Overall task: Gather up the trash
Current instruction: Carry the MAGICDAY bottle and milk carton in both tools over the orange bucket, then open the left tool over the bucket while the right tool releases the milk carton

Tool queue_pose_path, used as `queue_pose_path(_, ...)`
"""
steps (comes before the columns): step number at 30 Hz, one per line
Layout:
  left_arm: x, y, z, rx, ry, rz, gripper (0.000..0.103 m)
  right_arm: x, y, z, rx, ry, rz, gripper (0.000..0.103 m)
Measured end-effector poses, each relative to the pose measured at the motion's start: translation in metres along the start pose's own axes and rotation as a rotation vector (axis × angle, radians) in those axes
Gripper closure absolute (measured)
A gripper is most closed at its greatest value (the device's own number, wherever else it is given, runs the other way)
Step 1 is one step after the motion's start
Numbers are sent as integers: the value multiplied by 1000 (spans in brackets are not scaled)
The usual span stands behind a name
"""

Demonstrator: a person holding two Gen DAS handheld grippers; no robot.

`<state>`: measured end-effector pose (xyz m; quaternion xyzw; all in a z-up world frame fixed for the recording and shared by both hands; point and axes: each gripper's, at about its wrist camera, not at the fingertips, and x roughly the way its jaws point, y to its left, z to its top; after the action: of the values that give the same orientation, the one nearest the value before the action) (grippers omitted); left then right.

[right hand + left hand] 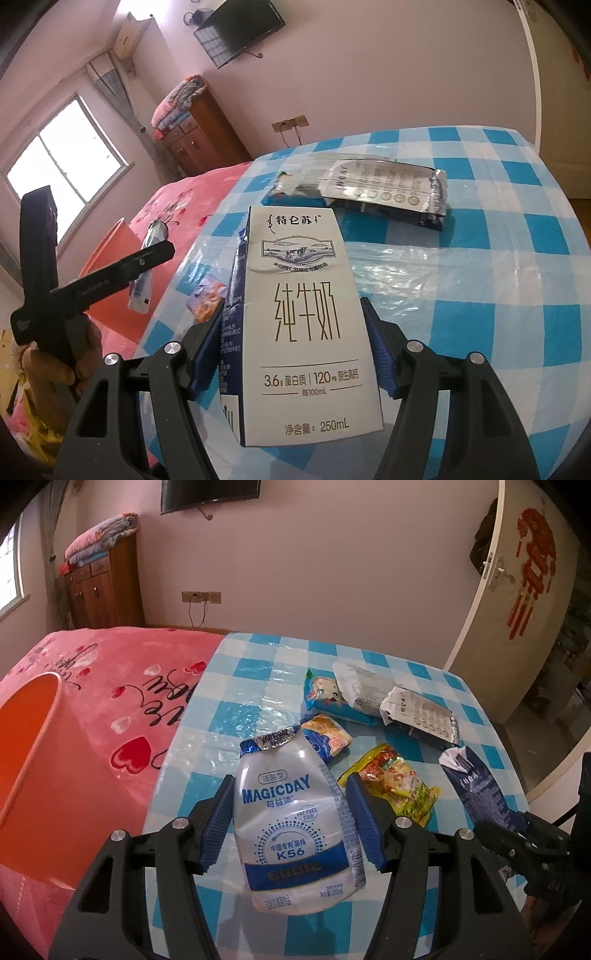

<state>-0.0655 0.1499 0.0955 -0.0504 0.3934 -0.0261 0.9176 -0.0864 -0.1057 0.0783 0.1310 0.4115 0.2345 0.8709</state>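
Hovering over the bench (pixel 258 672): MAGICDAY yogurt bottle (pixel 291 827) is clamped by left gripper (pixel 291 812), milk carton (pixel 303 325) by right gripper (pixel 295 350).

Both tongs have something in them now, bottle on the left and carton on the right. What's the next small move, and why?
Probably swing the left tongs leftward until the squashed yogurt bottle hangs above the orange bin. The bottle is clamped between the pads and the bin's open mouth sits just left of the table. The right tongs grip the milk carton and can follow.
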Motion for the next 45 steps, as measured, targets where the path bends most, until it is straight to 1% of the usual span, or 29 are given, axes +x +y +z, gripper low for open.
queue_pose_path(6, -26, 8, -4, 3, -51, 4, 41, -4, 25, 3, -35, 1, 22, 35)
queue_pose_path(11, -48, 25, -5, -25, -95, 13, 41, -3, 49, 11, -74, 15, 54, 35)
queue_pose_path(13, -54, 33, -4, -38, -109, 20, 41, 0, 65, 15, -104, 27, 72, 35)
queue_pose_path(16, -71, 52, -3, -69, -146, 44, 41, 5, 90, 21, -149, 39, 102, 35)
queue_pose_path(22, -96, 91, -1, -135, -204, 100, 41, 18, 151, 34, -255, 64, 193, 35)
queue_pose_path(28, -118, 142, -2, -227, -252, 194, 41, 37, 215, 46, -352, 96, 290, 35)
queue_pose_path(31, -124, 164, -4, -267, -262, 232, 41, 49, 244, 54, -383, 114, 340, 35)
queue_pose_path(33, -125, 180, -5, -296, -264, 260, 41, 56, 261, 58, -404, 119, 358, 35)
queue_pose_path(36, -123, 198, -7, -328, -260, 283, 41, 70, 284, 62, -427, 146, 392, 35)
queue_pose_path(40, -118, 220, -10, -365, -246, 306, 41, 91, 311, 64, -459, 171, 411, 35)
queue_pose_path(43, -112, 231, -11, -391, -233, 318, 41, 106, 325, 68, -467, 178, 412, 34)
queue_pose_path(45, -107, 236, -11, -398, -223, 327, 40, 116, 331, 71, -467, 191, 430, 34)
